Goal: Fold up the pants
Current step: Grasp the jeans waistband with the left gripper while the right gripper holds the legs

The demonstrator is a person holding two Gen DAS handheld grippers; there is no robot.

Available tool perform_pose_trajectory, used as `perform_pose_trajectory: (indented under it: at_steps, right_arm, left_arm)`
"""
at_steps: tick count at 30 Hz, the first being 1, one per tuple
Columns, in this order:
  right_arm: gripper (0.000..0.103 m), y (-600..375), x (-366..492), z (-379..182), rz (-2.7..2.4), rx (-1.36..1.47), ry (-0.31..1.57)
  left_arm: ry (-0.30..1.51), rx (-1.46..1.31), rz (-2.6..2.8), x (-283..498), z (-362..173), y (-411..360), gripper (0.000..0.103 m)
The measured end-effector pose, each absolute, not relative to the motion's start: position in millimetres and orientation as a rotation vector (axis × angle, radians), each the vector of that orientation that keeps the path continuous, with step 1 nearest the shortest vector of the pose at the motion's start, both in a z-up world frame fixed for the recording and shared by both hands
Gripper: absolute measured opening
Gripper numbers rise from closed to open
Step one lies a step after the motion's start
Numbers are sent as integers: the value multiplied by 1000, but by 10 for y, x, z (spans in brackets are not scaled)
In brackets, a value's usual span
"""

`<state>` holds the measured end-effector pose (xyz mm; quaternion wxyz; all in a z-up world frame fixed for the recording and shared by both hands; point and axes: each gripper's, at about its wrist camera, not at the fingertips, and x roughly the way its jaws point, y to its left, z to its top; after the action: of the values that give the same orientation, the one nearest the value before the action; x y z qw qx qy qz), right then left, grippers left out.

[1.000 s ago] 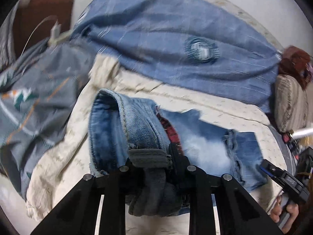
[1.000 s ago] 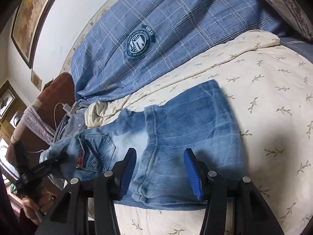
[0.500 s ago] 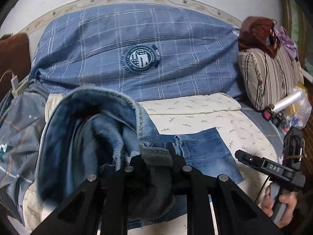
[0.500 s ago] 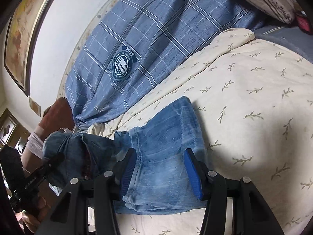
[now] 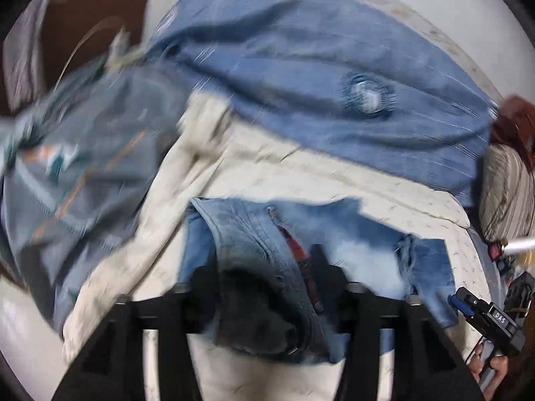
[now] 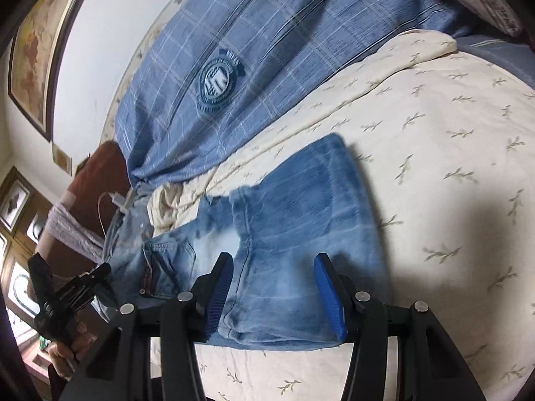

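Behind jeans, blue plaid cover; left tongs opening around waistband, right tongs apart.

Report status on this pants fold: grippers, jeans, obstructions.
Left gripper just opened, jeans waistband loose between its fingers. Right gripper open over the folded leg end, not gripping. Jeans flat on cream bedspread; nothing in the way.

Left wrist view heavily motion-blurred and dim; right wrist view sharp, evenly lit, with soft dark shadows on the cream bedsheet; both curve and darken toward the corners.
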<state>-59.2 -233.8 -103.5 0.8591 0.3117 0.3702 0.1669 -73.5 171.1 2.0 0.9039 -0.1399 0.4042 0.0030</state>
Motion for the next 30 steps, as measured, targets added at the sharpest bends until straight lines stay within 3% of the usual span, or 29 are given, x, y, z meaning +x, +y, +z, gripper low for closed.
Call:
perform_pose_trajectory:
  at_steps: [5,8,19,27,30]
  right_arm:
    - [54,-2185,-555,-1099,348,600,800]
    - [54,-2128,-537,-1126,332,569,802]
    - [54,-2082,-519,-1138,321,529,800]
    - [54,-2062,-504,-1132,314,514,798]
    - [54,-2039,-509,-1123,308,498,793]
  left_arm:
    - [929,-466,28,-822,-385,2147,67]
    - [954,-591,19,-896,-578,2275,77]
    - [963,-748,-50,-848,-891,2179,88]
    - [969,-781,-50,-733,-944,2143,88]
    - [949,-798,-41,-629,-918,2150,79]
